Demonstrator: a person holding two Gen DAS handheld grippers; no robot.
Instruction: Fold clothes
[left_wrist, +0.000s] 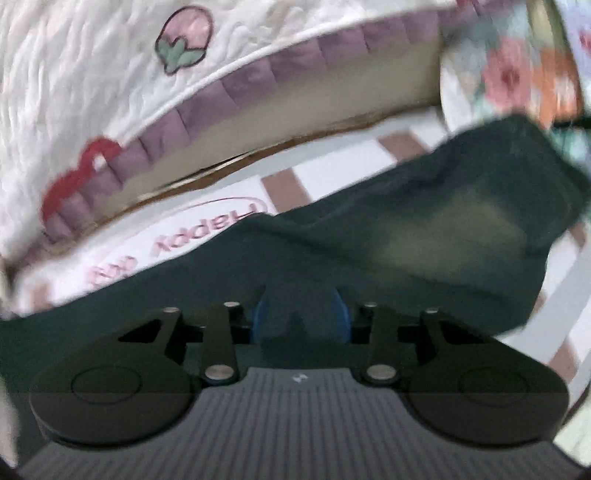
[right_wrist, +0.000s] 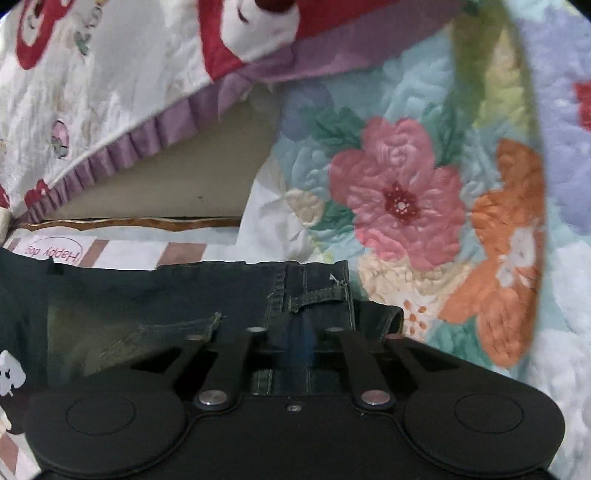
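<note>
Dark denim jeans (left_wrist: 406, 229) lie flat on a white sheet (left_wrist: 332, 173) with brown stripes. My left gripper (left_wrist: 301, 314) is low over the cloth; its blue fingers (left_wrist: 258, 314) stand apart with dark fabric showing between them. In the right wrist view the waistband end of the jeans (right_wrist: 184, 295), with a belt loop (right_wrist: 317, 295), lies just ahead. My right gripper (right_wrist: 299, 343) hovers over the waistband seam. Its blue fingertips are a blur, so their gap is unreadable.
A white quilt (left_wrist: 110, 74) with a purple ruffle hangs over the bed's far side (right_wrist: 92, 110). A floral quilt (right_wrist: 399, 199) is bunched to the right of the jeans. A dark garment with a white print (right_wrist: 11, 373) lies at the left edge.
</note>
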